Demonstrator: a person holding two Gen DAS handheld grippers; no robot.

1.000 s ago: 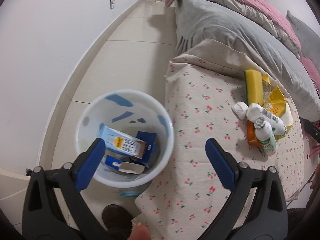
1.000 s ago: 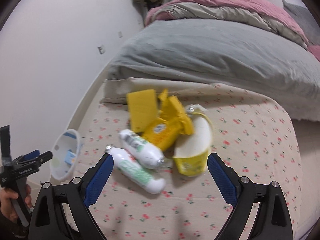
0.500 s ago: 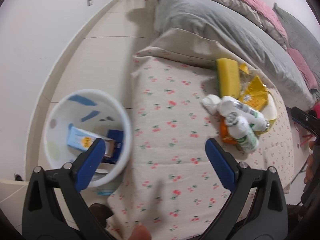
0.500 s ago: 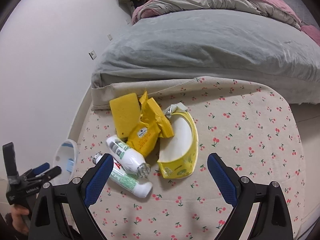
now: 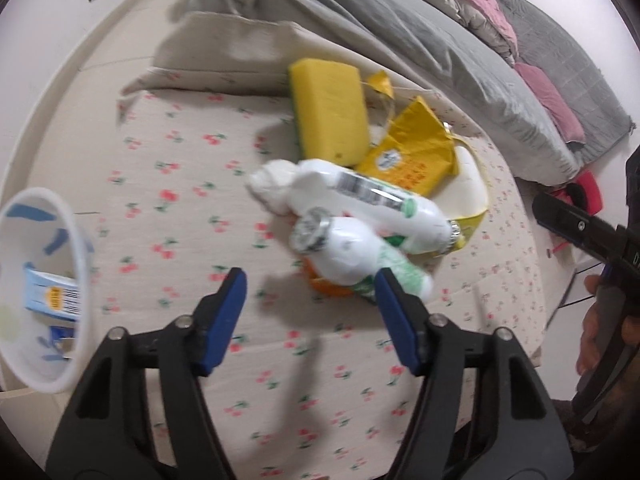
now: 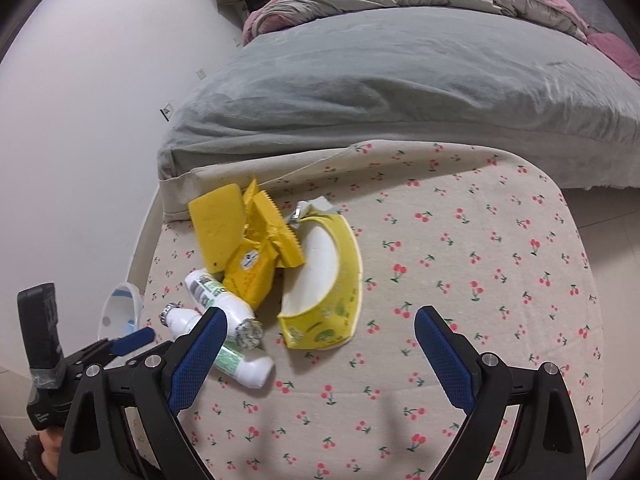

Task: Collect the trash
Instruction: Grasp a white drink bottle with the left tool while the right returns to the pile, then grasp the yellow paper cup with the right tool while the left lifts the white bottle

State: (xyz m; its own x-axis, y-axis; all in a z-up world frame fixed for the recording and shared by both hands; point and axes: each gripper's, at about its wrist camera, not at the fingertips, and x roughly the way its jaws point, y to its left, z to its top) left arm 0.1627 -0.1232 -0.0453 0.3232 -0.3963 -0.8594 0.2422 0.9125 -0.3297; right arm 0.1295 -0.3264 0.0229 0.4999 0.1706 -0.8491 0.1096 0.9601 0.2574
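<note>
Already holding a blue-and-white carton, the white plastic bin [image 5: 60, 276] is waiting beside the cherry-print bench [image 5: 180, 208] while the left gripper [image 5: 308, 312], jaws just narrowing on nothing, and the wide-apart right gripper [image 6: 320, 356] are nearing the two white plastic bottles [image 5: 360, 224], yellow sponge [image 5: 328, 112], yellow wrapper [image 5: 408, 156] and crushed yellow paper bowl [image 6: 324, 276] remaining.

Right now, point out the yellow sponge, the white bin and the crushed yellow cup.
yellow sponge [image 5: 329, 109], left wrist view, top face.
white bin [image 5: 82, 276], left wrist view, rim.
crushed yellow cup [image 6: 316, 276], right wrist view, white inside.

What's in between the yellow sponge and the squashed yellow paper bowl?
A crumpled yellow wrapper lies between the yellow sponge and the squashed paper bowl, touching both. The right wrist view shows it best.
</note>
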